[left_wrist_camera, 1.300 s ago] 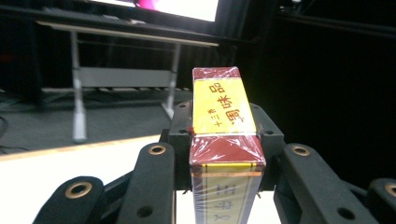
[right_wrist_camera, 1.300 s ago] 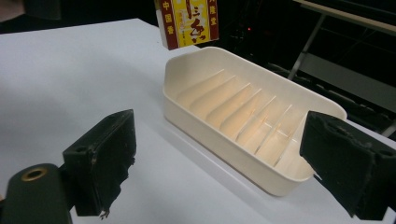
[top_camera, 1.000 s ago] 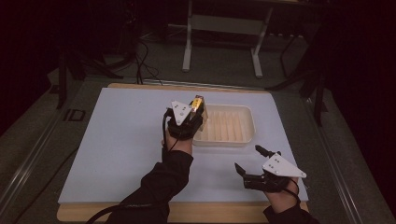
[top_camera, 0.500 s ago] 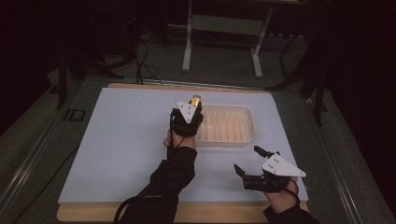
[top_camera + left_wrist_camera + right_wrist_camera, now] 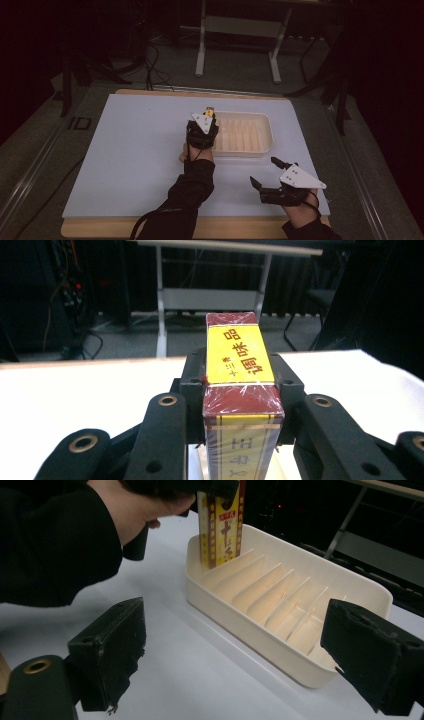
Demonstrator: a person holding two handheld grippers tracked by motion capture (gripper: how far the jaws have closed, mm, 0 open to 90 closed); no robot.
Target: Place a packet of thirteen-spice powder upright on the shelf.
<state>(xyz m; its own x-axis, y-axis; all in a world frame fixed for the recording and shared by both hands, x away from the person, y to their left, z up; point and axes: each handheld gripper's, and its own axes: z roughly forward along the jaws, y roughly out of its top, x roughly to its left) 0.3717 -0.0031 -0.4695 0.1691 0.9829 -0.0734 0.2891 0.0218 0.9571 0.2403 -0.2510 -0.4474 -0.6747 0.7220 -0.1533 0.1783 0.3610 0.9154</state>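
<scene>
The box [image 5: 242,390] looks light and stiff, like thin card with something dry inside. It is wrapped in shiny clear film, so it is likely slippery. A hard squeeze could dent it. The best place to hold it is on its two wide flat sides, near the top, so the bottom end stays free to slide into a slot.

The left tongs [image 5: 202,131] hold it just that way. They pinch the box from both sides, and the box stands upright between them. In the right gripper view the bottom end of the box [image 5: 221,525] sits in the end slot of the tray [image 5: 240,620], the slot nearest the left hand. I cannot tell if it touches the tray floor yet.

The box is tall and thin. It is dark red with a bright yellow label, red writing and gold lines.

The tray is cream plastic with a row of thin walls that make slots. All the other slots are bare. It rests on the white bench [image 5: 125,150].

The right tongs [image 5: 272,172] are spread wide and hold nothing. They wait near the tray, at the front of the bench.
</scene>
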